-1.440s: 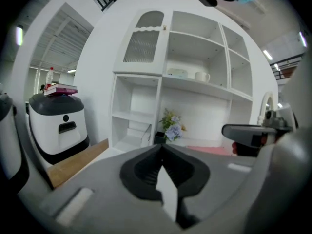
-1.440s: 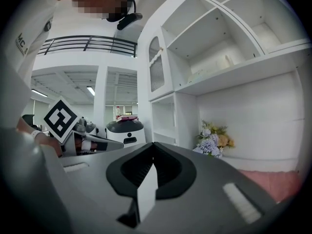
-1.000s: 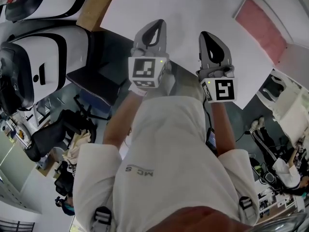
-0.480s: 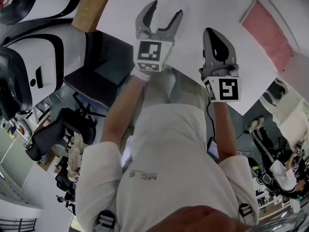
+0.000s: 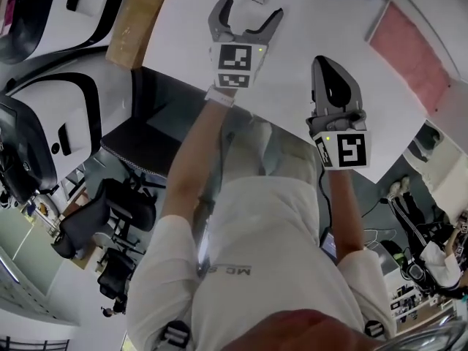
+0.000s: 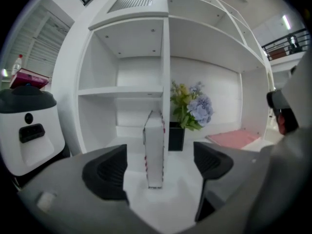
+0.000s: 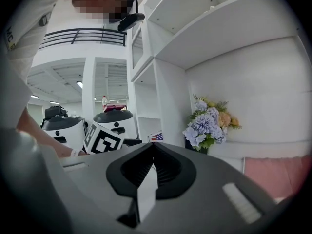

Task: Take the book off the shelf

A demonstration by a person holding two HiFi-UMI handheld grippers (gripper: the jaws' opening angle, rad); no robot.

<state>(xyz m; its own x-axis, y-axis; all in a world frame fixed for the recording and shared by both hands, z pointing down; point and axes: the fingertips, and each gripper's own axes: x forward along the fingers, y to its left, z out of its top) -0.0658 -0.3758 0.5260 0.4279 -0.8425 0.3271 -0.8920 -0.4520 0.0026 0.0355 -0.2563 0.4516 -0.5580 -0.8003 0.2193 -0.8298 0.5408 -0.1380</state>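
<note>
Left gripper [image 5: 247, 17]: held forward of the person's body, its jaws spread wide and just opened, with nothing pressed between them. In the left gripper view the book [image 6: 155, 150] appears in the gap between the two jaws but farther off, apart from both pads.

Book: stands upright on the bottom board of the white shelf [image 6: 122, 90], narrow edge toward the gripper, in front of the vertical divider. Its cover is white with small red and dark marks along the edges.

Beside the book, just to its right in the left gripper view, stands a dark pot [image 6: 176, 136] holding flowers [image 6: 192, 106] in blue, yellow and green. Farther right a flat pink sheet [image 6: 231, 138] lies on the same board.

Right gripper [image 5: 329, 72]: held lower and nearer the body, its jaws pressed together and holding nothing, well apart from the book.
</note>
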